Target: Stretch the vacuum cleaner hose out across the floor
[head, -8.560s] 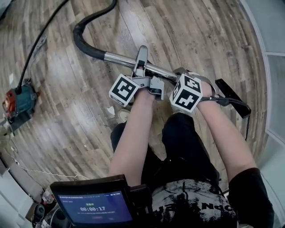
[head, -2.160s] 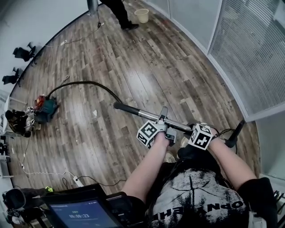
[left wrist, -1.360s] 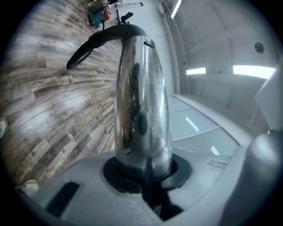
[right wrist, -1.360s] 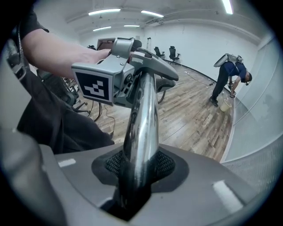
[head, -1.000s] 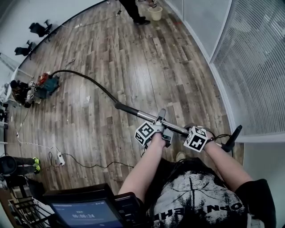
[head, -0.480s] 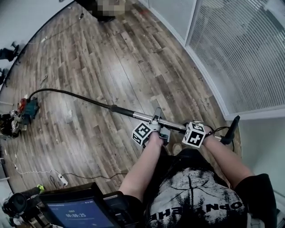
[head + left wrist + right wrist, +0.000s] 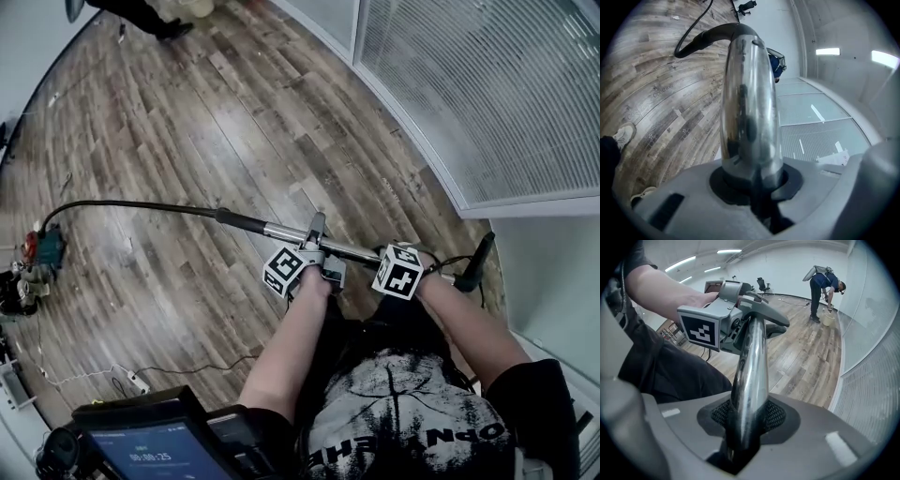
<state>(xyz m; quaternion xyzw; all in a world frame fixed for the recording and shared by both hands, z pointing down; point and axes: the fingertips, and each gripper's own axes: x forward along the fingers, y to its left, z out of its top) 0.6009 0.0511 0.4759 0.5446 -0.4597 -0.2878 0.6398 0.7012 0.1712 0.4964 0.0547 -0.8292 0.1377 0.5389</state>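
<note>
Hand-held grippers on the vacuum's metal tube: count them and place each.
2. The left hand-held gripper clamps the metal tube nearer the black hose; the right hand-held gripper clamps it nearer the other end.

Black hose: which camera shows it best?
Head view: the black hose runs from the metal tube to the vacuum cleaner. Left gripper view catches only its near bend; right gripper view, just the tube.
</note>
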